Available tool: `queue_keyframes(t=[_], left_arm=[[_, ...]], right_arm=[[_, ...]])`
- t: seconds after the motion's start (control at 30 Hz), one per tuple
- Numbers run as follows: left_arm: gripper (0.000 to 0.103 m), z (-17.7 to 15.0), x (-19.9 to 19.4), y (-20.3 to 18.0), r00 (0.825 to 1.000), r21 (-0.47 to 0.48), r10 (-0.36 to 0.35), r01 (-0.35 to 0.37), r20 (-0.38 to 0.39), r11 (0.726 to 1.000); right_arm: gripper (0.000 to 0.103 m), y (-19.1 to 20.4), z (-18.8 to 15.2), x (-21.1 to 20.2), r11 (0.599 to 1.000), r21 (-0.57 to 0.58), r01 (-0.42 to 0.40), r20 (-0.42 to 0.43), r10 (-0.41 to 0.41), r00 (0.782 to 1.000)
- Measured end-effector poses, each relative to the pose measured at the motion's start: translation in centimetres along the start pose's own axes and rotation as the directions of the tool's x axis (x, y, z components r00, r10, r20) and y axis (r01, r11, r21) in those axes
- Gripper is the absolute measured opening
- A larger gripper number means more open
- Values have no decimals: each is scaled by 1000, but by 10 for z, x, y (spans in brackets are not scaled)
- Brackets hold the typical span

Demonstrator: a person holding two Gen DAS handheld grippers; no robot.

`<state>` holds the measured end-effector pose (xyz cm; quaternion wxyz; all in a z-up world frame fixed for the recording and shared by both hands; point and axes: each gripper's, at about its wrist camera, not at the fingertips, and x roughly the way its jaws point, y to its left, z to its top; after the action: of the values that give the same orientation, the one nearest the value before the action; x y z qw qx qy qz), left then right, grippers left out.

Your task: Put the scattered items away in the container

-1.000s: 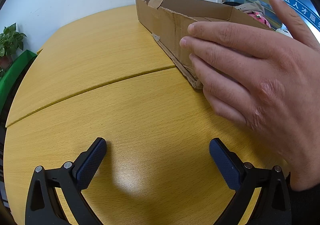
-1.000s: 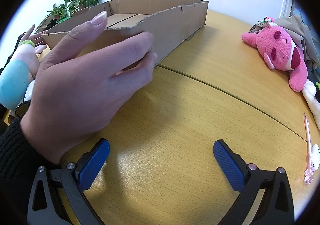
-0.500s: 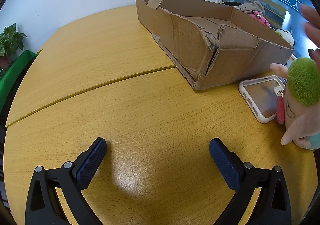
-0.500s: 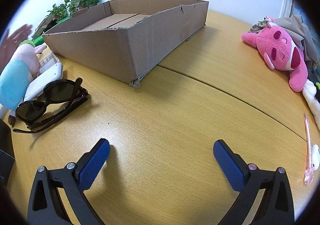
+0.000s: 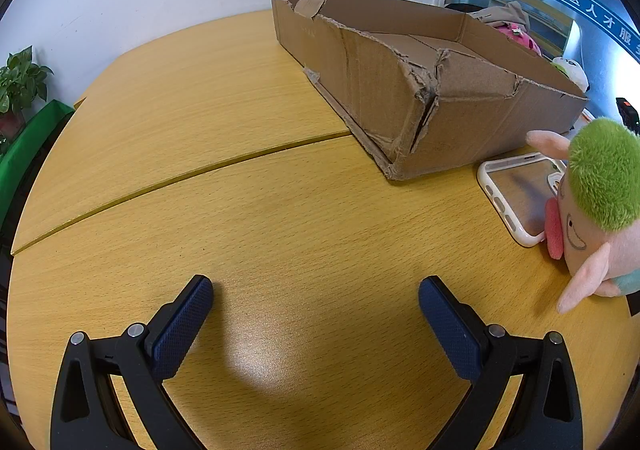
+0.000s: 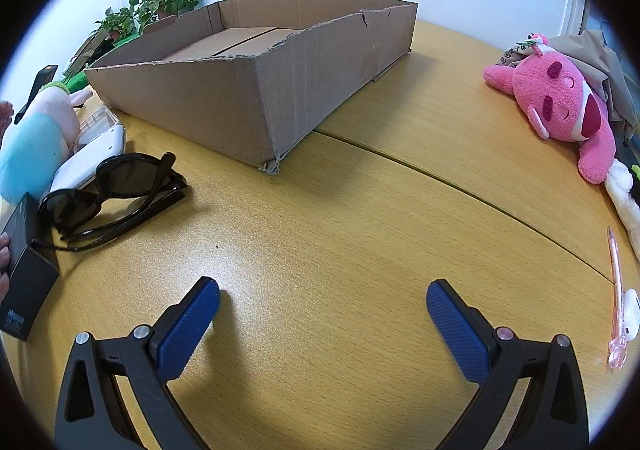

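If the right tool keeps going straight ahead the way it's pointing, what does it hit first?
Probably the cardboard box: its near corner lies almost dead ahead of the open right tool, with only bare table between. The sunglasses lie off to the left, likely clear.

left tool: two black plastic arms with triangular cut-outs | dark blue fingers with fine dotted texture | silver round screws near each pad || right tool: same black arms and cut-outs | brighter blue textured fingers | silver screws, two on each arm
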<state>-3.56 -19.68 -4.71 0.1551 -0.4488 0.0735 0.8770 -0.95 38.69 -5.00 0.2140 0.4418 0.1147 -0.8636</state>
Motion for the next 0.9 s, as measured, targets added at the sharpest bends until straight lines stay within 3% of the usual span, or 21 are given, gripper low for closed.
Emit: queue_keyframes(t=[0.77, 0.9], left_arm=[[103, 1, -1, -4, 1000, -19, 15, -15, 1, 1000], [103, -5, 3, -19, 999, -56, 45, -45, 2, 997]], right_arm=[[103, 0, 3, 1, 1000, 4, 2, 0, -2, 1000], [103, 6, 3, 1, 995, 84, 59, -3, -59, 998]])
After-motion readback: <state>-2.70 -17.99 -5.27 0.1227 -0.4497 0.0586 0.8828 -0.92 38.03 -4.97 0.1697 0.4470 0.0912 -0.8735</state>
